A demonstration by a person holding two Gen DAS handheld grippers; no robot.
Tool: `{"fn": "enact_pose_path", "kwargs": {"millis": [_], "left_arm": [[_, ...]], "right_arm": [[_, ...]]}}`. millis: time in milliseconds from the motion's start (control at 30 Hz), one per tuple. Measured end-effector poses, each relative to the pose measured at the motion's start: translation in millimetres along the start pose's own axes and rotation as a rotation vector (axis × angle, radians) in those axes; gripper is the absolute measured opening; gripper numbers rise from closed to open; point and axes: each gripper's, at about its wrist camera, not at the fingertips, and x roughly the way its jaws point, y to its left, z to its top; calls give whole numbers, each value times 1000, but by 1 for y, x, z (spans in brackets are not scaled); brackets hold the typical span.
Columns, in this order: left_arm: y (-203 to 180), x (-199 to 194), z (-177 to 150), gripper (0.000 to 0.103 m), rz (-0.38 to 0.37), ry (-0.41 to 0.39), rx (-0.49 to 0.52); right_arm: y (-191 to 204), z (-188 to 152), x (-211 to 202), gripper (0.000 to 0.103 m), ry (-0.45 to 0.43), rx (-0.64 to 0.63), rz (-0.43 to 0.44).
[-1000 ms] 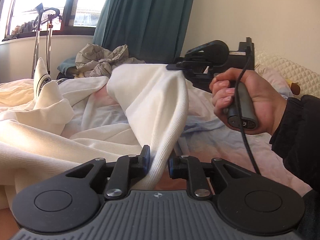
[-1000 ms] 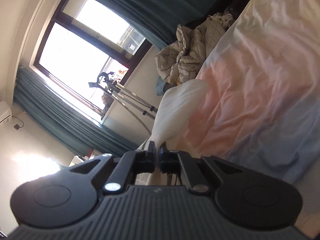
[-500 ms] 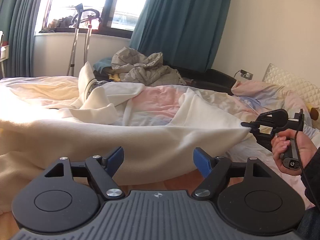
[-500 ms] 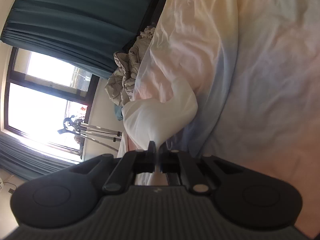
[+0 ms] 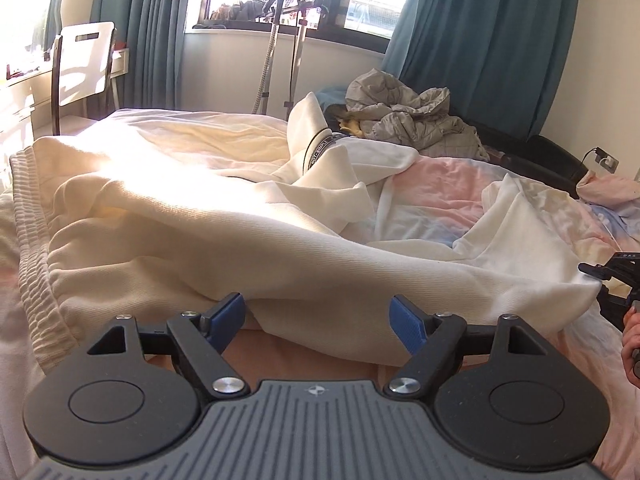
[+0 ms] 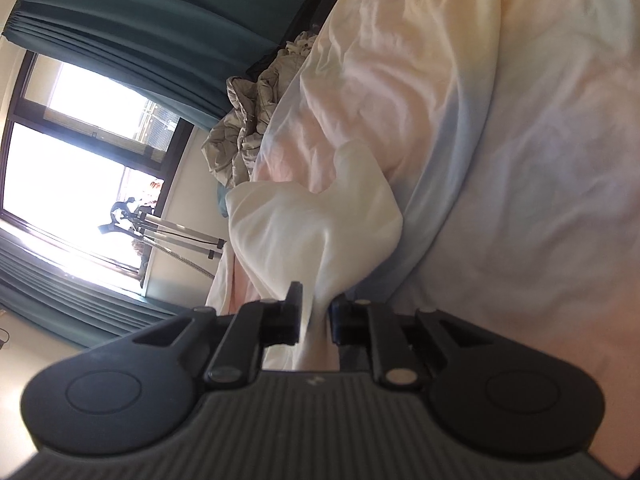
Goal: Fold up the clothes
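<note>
A cream sweatshirt lies spread and rumpled across the bed, its ribbed hem at the left. My left gripper is open, its blue pads apart just in front of a fold of the cloth, holding nothing. My right gripper shows in the left wrist view at the far right edge, at the tip of the cream sleeve. In the right wrist view the sleeve cloth runs between its fingers, which stand slightly apart around it.
The bed has a pink and blue sheet. A grey crumpled jacket lies at the far side. A garment steamer stand, a white chair, a window and teal curtains are behind.
My left gripper let go of the cloth, opened wide and drew back to the left. My right gripper carried the sleeve end out to the right and its fingers have parted slightly.
</note>
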Motion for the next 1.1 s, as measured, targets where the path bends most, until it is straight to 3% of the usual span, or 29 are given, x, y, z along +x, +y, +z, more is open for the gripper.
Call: {"fn": "enact_pose_path", "kwargs": {"millis": [33, 100, 267, 467, 500, 600, 633, 767, 900, 967, 1033, 1100], "left_arm": [[3, 1, 1, 82, -5, 1, -15], [5, 1, 1, 82, -4, -16, -28], [7, 4, 4, 82, -1, -60, -32], [9, 30, 5, 82, -23, -17, -47], [9, 34, 5, 82, -26, -10, -54], [11, 43, 6, 82, -32, 5, -75], [12, 46, 7, 82, -32, 9, -82], [14, 44, 7, 82, -37, 3, -100], [17, 30, 8, 82, -54, -27, -122], [20, 23, 9, 82, -67, -39, -139], [22, 17, 9, 82, -80, -47, -156], [25, 12, 9, 82, -89, -55, -172]], "right_arm": [[0, 1, 5, 40, 1, -3, 6], [-2, 4, 18, 49, 7, 3, 33], [-16, 14, 52, 52, -2, 107, 111], [-43, 37, 84, 51, -33, 219, 195], [-46, 41, 85, 50, -42, 230, 210], [-42, 47, 82, 15, -96, 214, 244], [-34, 49, 78, 11, -109, 181, 246], [17, 49, 51, 4, -224, -53, 239], [60, 38, -5, 4, -451, -299, 181], [64, 33, -32, 4, -551, -339, 151], [56, 32, -53, 4, -591, -292, 132], [42, 34, -58, 4, -540, -207, 91]]}}
